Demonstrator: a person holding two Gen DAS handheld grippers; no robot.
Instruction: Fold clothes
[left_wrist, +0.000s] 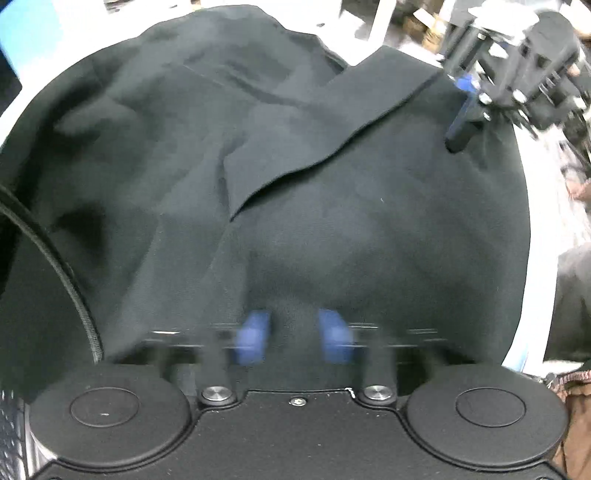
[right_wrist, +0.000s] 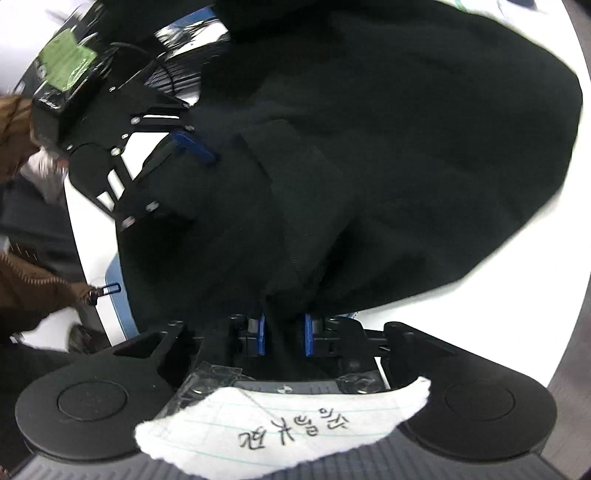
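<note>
Cloth fills both views: a black garment (left_wrist: 295, 184) spread over the white table (right_wrist: 461, 306), one flap folded back across its middle. We see the left gripper (left_wrist: 293, 334) pinching a bunch of its near edge between blue pads, and the right gripper (right_wrist: 283, 334) likewise clamped on a gathered edge.

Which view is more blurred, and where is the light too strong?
Left wrist view: motion blur smears the left gripper and its blue pads; the black garment stays soft. Right wrist view: sharper, but the white table is overexposed and the fisheye bends its edge.
</note>
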